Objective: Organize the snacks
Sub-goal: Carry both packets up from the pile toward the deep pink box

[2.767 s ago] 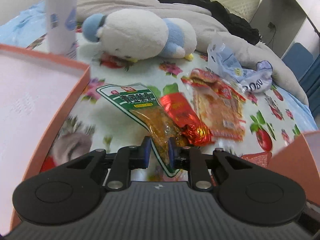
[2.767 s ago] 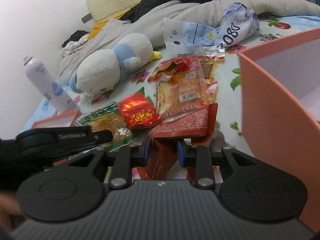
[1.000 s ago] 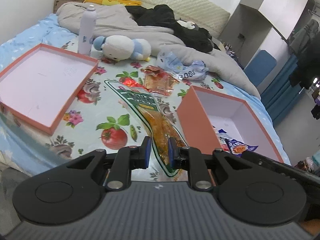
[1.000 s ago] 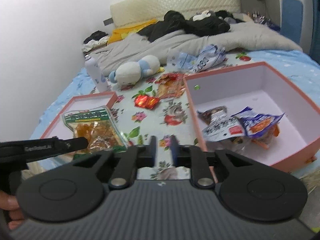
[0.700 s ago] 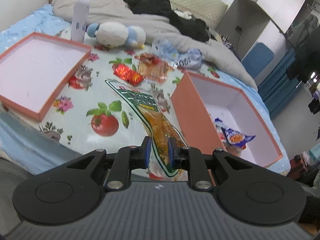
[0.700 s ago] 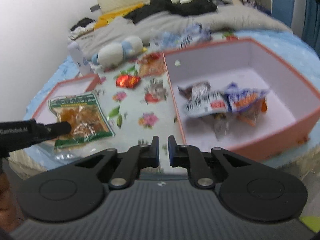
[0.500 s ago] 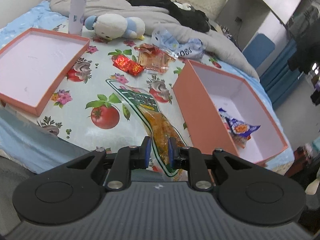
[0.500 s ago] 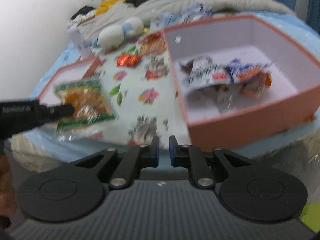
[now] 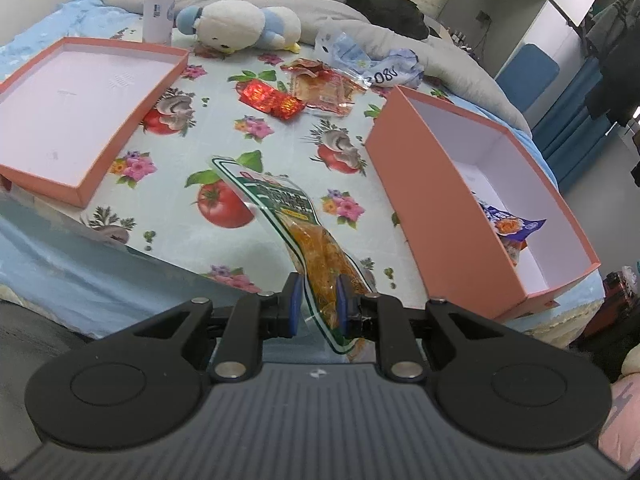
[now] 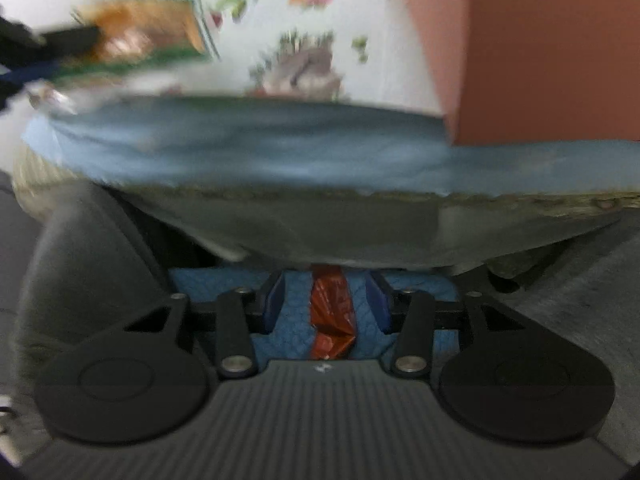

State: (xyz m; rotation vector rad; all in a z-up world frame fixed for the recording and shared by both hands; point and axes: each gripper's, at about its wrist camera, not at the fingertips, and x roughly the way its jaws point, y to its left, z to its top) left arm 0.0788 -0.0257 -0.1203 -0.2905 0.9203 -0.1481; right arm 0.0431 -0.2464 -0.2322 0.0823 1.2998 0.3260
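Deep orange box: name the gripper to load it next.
Left gripper: shut on the green snack bag beside the box. Right gripper, jaws just opening astride a red packet, points below the bed.

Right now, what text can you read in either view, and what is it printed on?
"080": on the crumpled blue-and-white bag by the grey blanket.
Green-bordered snack pouch in the left tongs: green label band, characters too small to read.
White spray can: blue label, unreadable.
Right wrist view: too blurred, nothing legible.
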